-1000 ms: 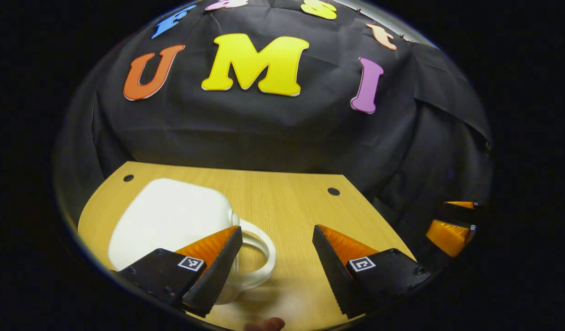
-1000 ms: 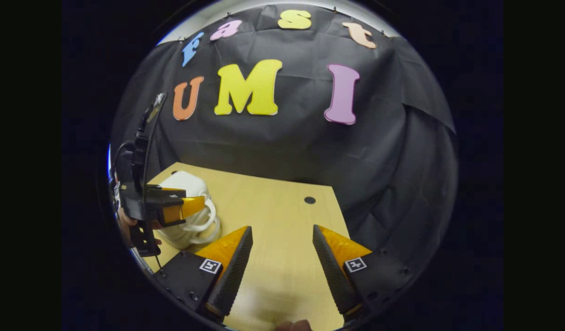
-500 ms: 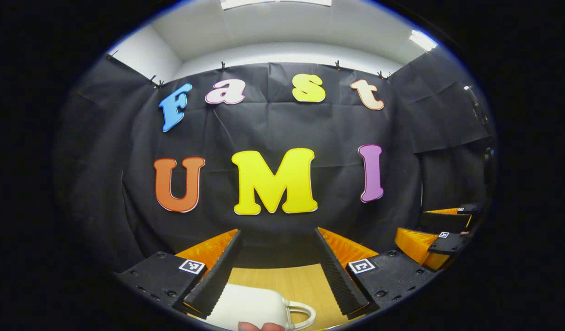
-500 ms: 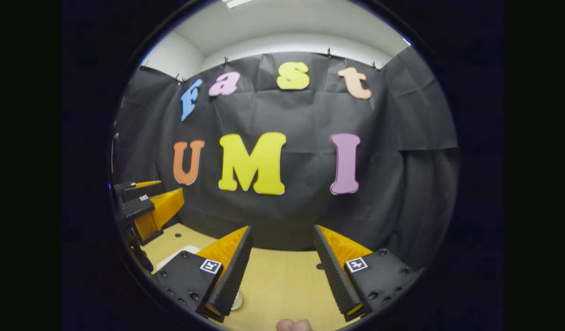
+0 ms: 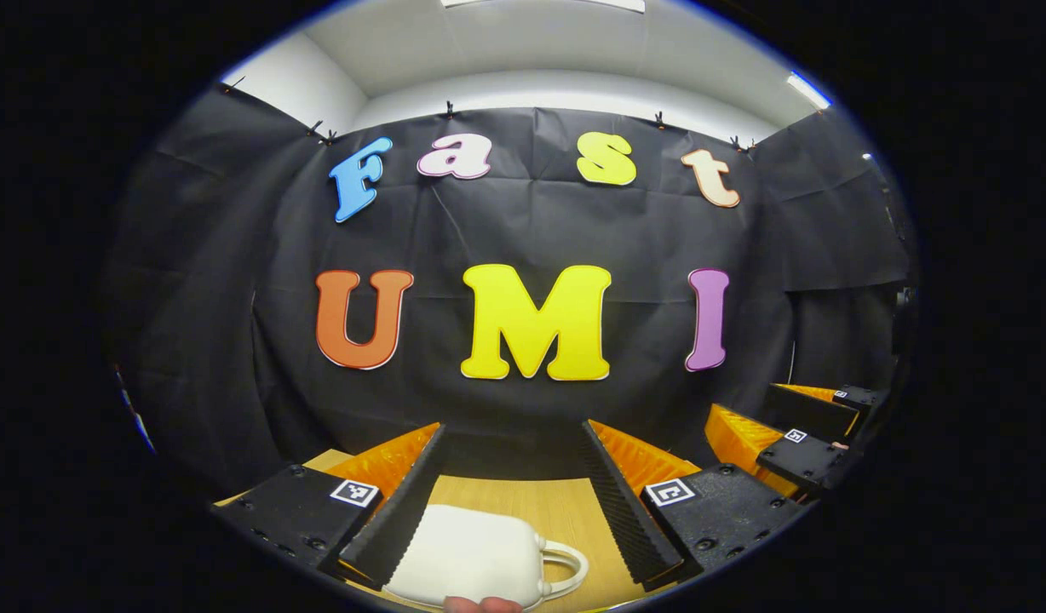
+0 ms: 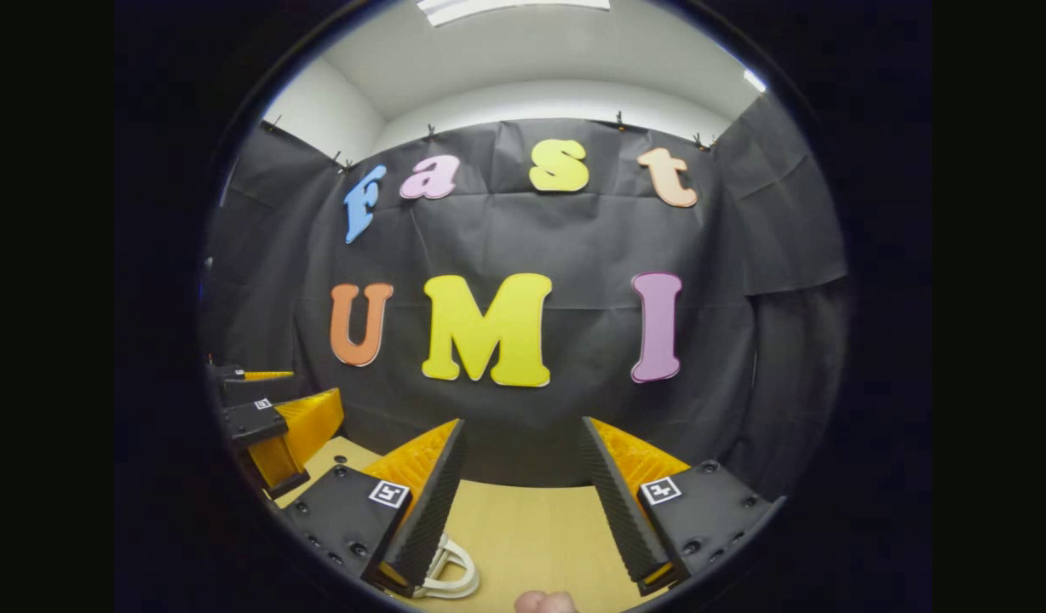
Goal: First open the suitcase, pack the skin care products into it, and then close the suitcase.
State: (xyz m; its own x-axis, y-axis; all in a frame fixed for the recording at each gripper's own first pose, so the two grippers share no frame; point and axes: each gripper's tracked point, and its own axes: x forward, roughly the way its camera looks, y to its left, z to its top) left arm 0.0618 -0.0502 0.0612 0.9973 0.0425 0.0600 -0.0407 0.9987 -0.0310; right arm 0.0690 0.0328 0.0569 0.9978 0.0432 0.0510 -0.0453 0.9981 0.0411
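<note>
Suitcase seen shut on the table, low between the spread fingers of the left gripper. Right gripper spread, nothing pinched. Opening, packing, closing judged pending.

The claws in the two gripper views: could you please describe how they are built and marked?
The left claw and the right claw match: two wedge-shaped fingers tapering forward, ribbed inner faces, each on a black block with screws and a small square black-and-white marker. The right claw also appears at the right edge of the left gripper view, built the same. No cables or sleeves are visible.
</note>
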